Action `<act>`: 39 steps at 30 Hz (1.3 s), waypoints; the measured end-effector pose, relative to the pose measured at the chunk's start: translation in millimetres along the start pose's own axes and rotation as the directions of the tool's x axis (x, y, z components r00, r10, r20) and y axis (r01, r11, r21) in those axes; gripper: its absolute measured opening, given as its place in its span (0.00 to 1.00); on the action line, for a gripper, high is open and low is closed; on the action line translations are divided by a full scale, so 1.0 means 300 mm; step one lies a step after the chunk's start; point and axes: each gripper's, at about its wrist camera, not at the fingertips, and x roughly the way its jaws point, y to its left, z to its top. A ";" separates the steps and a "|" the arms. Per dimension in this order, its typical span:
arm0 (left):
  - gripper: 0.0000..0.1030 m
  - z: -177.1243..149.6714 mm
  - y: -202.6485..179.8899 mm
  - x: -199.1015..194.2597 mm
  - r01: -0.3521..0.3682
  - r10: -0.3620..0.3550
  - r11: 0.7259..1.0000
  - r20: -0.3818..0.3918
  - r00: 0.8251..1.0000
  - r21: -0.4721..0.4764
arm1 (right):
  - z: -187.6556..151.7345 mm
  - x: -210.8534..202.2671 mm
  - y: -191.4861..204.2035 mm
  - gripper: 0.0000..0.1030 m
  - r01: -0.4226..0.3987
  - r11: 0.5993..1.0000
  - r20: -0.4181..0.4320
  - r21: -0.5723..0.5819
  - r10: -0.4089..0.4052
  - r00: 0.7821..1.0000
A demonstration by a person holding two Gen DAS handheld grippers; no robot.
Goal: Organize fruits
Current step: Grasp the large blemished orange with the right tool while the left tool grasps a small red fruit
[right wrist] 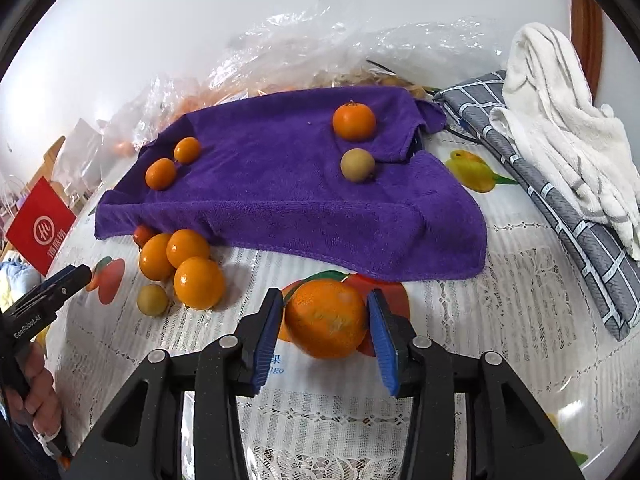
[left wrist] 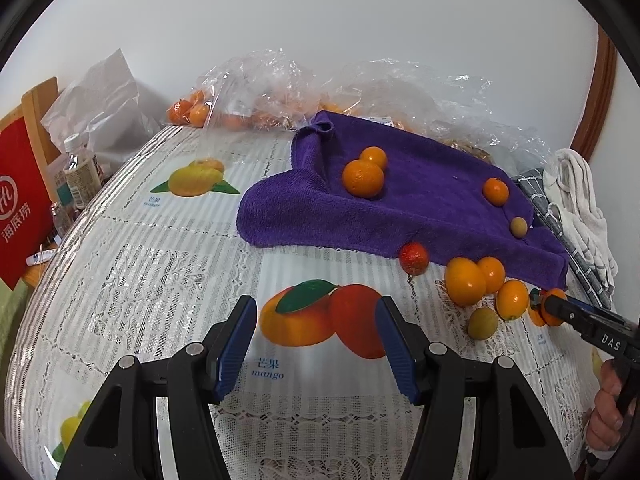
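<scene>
A purple towel (left wrist: 400, 204) (right wrist: 288, 184) lies on the table with two oranges (left wrist: 363, 178) at one end and an orange (right wrist: 354, 121) and a small tan fruit (right wrist: 357, 164) at the other. A cluster of oranges (right wrist: 184, 264) (left wrist: 466, 282), a red fruit (left wrist: 414, 258) and a small tan fruit (right wrist: 152, 299) sits on the tablecloth by the towel's edge. My right gripper (right wrist: 322, 322) is shut on an orange (right wrist: 326, 324), also seen in the left wrist view (left wrist: 550, 308). My left gripper (left wrist: 316, 340) is open and empty above the tablecloth.
Clear plastic bags with more oranges (left wrist: 280, 92) lie behind the towel by the wall. A white cloth (right wrist: 560, 128) and a grey checked cloth (right wrist: 560, 200) lie at the right. A red sign (left wrist: 20, 208) and bottles (left wrist: 82, 172) stand at the left edge.
</scene>
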 end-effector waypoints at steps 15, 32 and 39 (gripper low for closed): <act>0.62 -0.004 -0.013 0.023 -0.030 0.031 0.999 -0.037 0.999 0.021 | -0.026 0.014 0.026 0.40 0.051 0.997 0.022 -0.060 -0.050 0.999; 0.72 -0.014 -0.060 0.060 -0.059 0.071 0.993 -0.109 0.992 0.104 | -0.032 0.018 0.036 0.41 0.055 0.997 0.010 -0.061 -0.055 0.998; 0.71 0.000 -0.044 0.051 0.024 -0.018 0.998 -0.106 0.994 0.058 | -0.035 0.013 0.027 0.40 0.055 0.996 0.017 -0.063 -0.054 0.998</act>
